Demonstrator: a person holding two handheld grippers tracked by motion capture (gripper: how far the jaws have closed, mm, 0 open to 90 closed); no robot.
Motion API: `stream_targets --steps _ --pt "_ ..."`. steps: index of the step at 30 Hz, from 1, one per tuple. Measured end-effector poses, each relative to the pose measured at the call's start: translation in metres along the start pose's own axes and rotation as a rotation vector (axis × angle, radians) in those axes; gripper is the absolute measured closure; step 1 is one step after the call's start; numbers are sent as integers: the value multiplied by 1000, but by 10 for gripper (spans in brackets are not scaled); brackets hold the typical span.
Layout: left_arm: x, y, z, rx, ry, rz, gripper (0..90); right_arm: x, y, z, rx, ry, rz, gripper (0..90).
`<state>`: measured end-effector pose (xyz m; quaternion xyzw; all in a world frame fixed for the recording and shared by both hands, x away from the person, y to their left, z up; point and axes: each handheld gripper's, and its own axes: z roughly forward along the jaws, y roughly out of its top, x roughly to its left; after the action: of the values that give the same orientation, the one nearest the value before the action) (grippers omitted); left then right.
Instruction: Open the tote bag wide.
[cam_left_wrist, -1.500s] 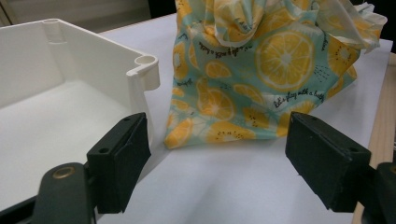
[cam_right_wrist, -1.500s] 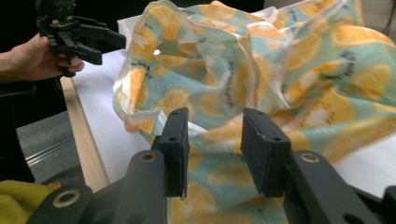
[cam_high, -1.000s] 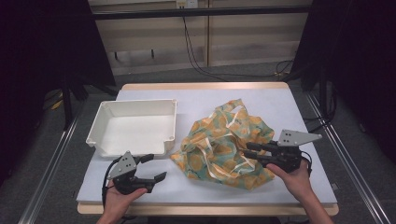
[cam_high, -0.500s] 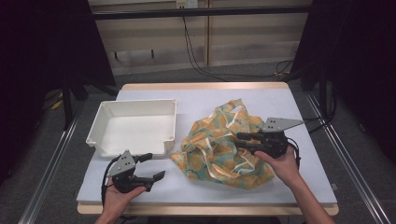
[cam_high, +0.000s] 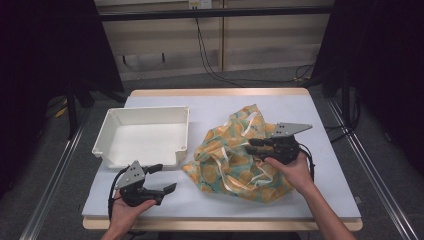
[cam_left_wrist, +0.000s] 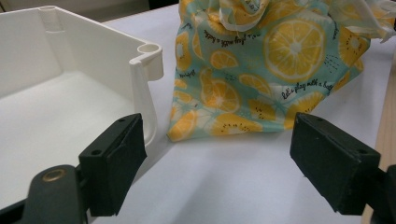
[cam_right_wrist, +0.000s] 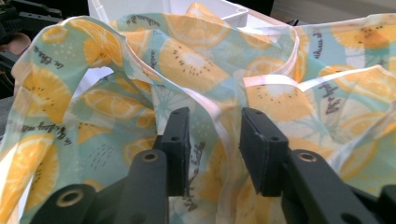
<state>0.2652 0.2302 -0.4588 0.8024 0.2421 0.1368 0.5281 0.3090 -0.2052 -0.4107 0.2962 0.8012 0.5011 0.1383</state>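
A drawstring cloth bag (cam_high: 232, 162) printed with orange slices on teal lies crumpled right of the table's middle. My right gripper (cam_high: 252, 146) rests on top of it, pointing left. In the right gripper view its jaws stand a narrow gap apart around a raised fold and white ribbon of the bag (cam_right_wrist: 196, 60), so the right gripper (cam_right_wrist: 217, 149) is open but not pinching. My left gripper (cam_high: 167, 177) sits near the front edge, wide open and holding nothing. In the left gripper view (cam_left_wrist: 224, 158) it faces the bag's lower corner (cam_left_wrist: 261, 70).
A white rectangular tray (cam_high: 135, 159) stands at the left of the white table (cam_high: 215, 105), its corner (cam_left_wrist: 144, 60) just beyond my left jaw. The tray's rim (cam_right_wrist: 233, 14) shows behind the bag. Cables run across the floor beyond the table.
My right gripper has moved left, from the bag's right edge onto its middle, and its jaws now straddle a fold. The left gripper has stayed put.
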Motion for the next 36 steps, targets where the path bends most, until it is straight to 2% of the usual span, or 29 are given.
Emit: stream_targets --steps 5,6,8,9,10,12,14,19,20,21,24,26,27,31,33,35,36 --pt "0 -1 0 -7 2 -7 182 -1 -3 10 -10 20 22 724" --pt "0 -1 1 -5 1 -12 182 0 -6 11 -16 26 28 814" --pt "0 -1 2 -1 7 -20 182 0 -9 12 -7 34 31 870" --pt "0 -1 1 14 3 -2 187 0 -9 11 -5 34 23 889" --pt "-1 -1 2 0 -19 -25 217 0 -8 9 -19 48 26 899" --pt "-2 0 0 12 -10 -5 232 2 -7 3 -41 57 36 900" --pt "-4 1 1 -10 -34 -10 235 4 -5 -3 -52 69 34 900" --pt "-6 2 1 -11 -29 -8 247 12 -4 -14 -54 98 20 900" --pt "-6 3 1 -17 -44 0 247 13 -4 -16 -56 105 19 900" --pt "-7 3 1 -28 -52 -17 254 14 -3 -17 -58 111 19 900" --pt "-6 4 0 -19 -45 -9 262 16 -2 -20 -66 128 21 900" --pt "-7 4 0 -32 -53 -19 267 20 0 -23 -73 162 23 900" --pt "-8 6 -1 -29 -41 -7 267 21 0 -23 -73 167 24 900" --pt "-10 9 -3 -43 -46 1 284 25 2 -30 -85 183 31 900" --pt "-14 12 -4 -57 -55 -3 295 26 3 -31 -87 187 27 900" --pt "-18 16 -4 -63 -61 13 307 29 4 -34 -96 198 30 900" --pt "-22 20 -3 -72 -81 24 318 33 4 -36 -90 207 27 900"
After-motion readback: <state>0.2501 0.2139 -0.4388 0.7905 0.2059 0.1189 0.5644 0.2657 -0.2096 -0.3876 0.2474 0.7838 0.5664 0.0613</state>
